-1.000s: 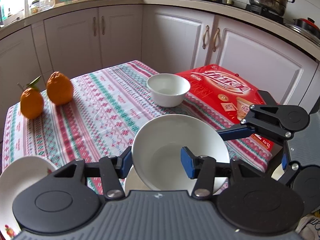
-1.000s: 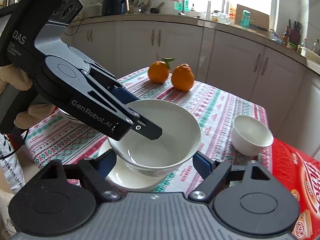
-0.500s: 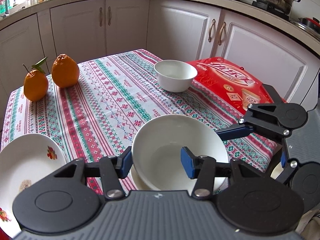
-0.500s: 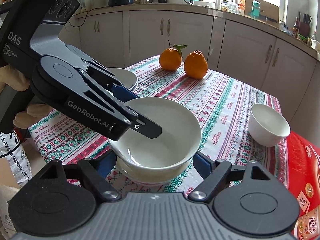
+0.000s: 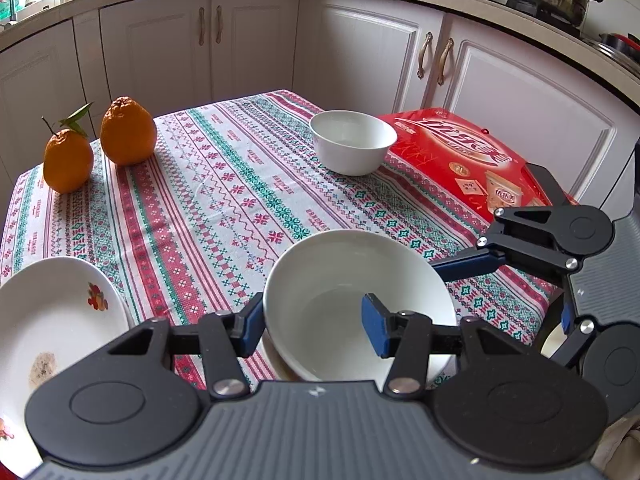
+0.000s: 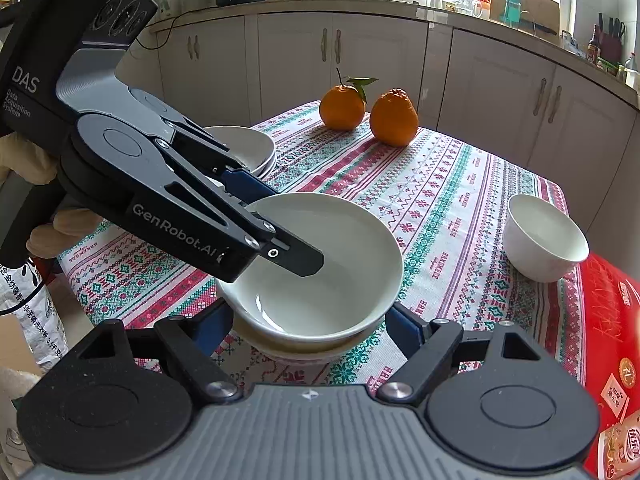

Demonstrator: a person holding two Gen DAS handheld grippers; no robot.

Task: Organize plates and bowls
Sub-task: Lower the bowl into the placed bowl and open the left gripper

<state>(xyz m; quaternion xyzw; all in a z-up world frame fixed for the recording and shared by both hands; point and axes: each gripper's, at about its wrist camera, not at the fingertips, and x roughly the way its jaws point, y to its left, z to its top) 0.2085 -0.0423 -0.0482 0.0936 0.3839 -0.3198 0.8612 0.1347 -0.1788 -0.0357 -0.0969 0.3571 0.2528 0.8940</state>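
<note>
Left wrist: L fingers (image 5: 314, 330) tight on big bowl (image 5: 356, 300) rim; R fingers (image 6: 306, 326) half-open round it, contact unclear.

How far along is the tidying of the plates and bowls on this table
Done: plates look stacked at the table's edge. In hand: the left gripper pinches the rim of the big bowl, which sits over a shallow dish; the right gripper straddles it without gripping. Left: the small bowl beside the red box stands alone, untouched.
</note>
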